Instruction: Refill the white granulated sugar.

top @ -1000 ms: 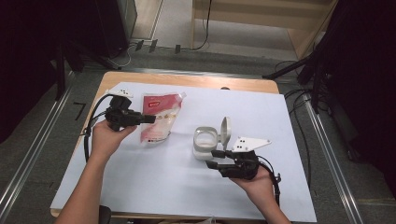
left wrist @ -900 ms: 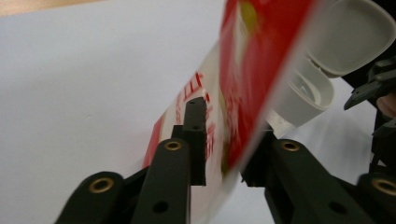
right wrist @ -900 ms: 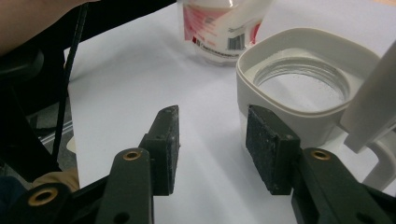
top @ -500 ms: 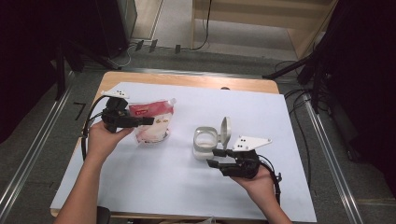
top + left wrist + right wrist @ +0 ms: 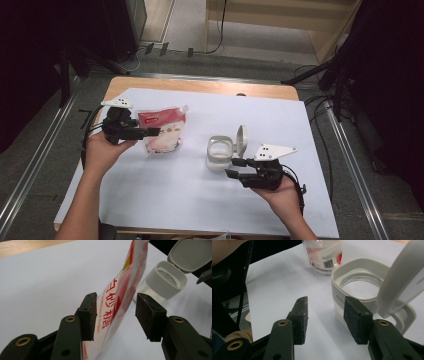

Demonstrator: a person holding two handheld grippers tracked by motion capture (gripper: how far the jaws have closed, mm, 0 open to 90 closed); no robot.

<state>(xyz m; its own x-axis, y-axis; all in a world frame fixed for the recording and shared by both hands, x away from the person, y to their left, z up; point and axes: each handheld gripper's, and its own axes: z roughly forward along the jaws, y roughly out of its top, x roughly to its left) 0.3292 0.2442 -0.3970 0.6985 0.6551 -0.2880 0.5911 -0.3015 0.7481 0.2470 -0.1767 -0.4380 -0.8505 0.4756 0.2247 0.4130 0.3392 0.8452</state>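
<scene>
Sugar pouch (image 5: 120, 297) upright between spread pads of left tool (image 5: 116, 315), not yet pinched. Jar (image 5: 359, 290) lid open, just ahead of right tool (image 5: 325, 320), also spread. Pouring not begun.

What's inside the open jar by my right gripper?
The jar, lid flipped up, shows a thin whitish layer at its bottom, apparently nearly empty. Its collar hides the inner walls.

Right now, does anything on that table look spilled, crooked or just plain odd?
Nothing looks spilled or broken. The sugar pouch stands up off the paper between the left gripper's fingers, with a gap at one pad. The jar sits upright, its flip lid open, next to the open right gripper.
</scene>
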